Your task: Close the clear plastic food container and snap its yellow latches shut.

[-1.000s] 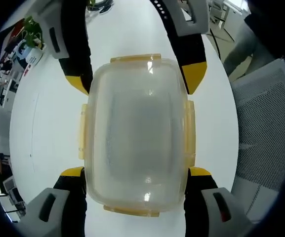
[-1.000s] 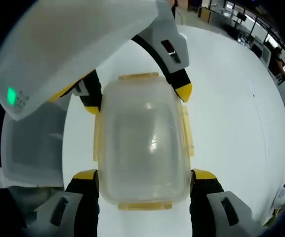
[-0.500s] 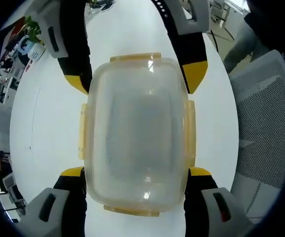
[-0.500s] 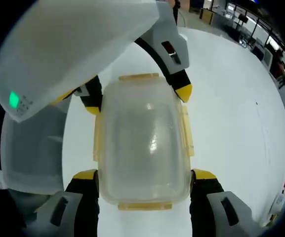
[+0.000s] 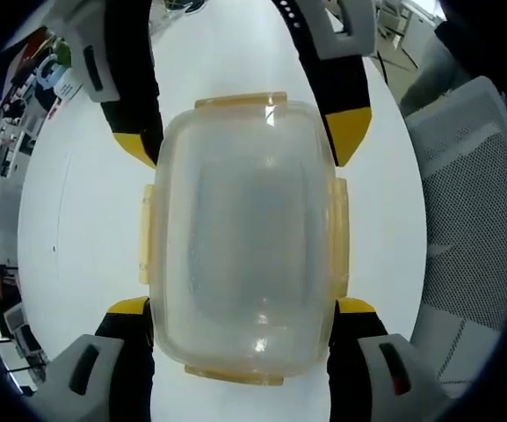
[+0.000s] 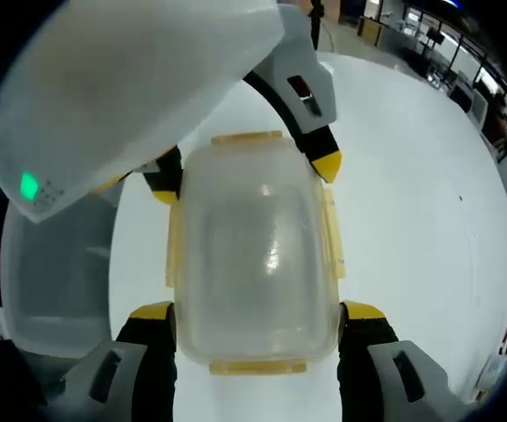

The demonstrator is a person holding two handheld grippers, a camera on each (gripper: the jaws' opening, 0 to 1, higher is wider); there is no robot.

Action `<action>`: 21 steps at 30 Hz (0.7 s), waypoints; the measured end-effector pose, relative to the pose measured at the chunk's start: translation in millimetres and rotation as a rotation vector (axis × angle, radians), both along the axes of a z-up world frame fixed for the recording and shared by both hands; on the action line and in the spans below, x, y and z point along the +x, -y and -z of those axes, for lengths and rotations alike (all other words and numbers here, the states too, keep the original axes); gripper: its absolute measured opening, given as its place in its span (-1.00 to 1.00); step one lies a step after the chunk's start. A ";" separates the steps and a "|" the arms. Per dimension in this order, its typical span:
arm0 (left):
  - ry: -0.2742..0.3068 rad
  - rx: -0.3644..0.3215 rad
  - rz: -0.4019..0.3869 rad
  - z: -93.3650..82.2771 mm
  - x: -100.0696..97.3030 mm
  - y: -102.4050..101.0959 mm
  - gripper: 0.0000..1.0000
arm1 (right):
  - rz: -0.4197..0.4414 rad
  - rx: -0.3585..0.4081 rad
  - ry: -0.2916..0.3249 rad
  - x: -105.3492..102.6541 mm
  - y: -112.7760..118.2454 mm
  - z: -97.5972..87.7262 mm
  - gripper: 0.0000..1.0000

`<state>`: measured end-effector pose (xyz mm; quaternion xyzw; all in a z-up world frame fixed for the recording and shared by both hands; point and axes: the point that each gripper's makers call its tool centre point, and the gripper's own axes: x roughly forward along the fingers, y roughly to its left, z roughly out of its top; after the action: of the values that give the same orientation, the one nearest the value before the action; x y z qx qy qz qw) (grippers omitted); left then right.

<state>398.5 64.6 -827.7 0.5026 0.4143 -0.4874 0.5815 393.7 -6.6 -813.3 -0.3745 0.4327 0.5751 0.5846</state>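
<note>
With both grippers, the left gripper [image 5: 242, 303] and the right gripper [image 6: 257, 309], closed on the lidded container [image 5: 242, 237] from opposite ends over the tabletop [image 5: 86, 220], each side latch [image 5: 339, 237] should be pressed down squarely until it snaps.

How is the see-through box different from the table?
The clear plastic food container is cloudy and see-through; the white table is solid. The container has yellow latches on its edges; the table is plain. The container is a rounded box; the table is flat and spreads wide behind it. Both look smooth and pale.
</note>
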 end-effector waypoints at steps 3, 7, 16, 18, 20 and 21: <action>-0.001 0.000 0.002 0.0 1.0 -0.6 0.65 | 0.004 0.000 0.000 1.9 -0.6 0.1 0.51; 0.000 0.001 0.006 0.2 5.4 -1.8 0.65 | 0.006 0.000 -0.001 5.0 -1.4 0.2 0.51; 0.006 0.012 0.026 0.7 19.4 -5.4 0.66 | 0.026 0.005 0.001 18.2 -5.0 0.4 0.51; 0.008 0.013 0.026 0.0 21.6 -5.8 0.66 | 0.027 0.005 0.001 20.3 -5.2 0.3 0.51; 0.008 0.012 0.027 -0.5 23.9 -5.9 0.66 | 0.027 0.006 0.001 22.9 -5.5 0.1 0.51; 0.009 0.012 0.027 -0.8 25.0 -5.9 0.66 | 0.028 0.006 0.000 24.1 -5.6 0.1 0.51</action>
<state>423.5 70.5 -826.9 0.5140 0.4079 -0.4905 0.5735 417.8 -0.9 -813.4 -0.3669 0.4361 0.5681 0.5936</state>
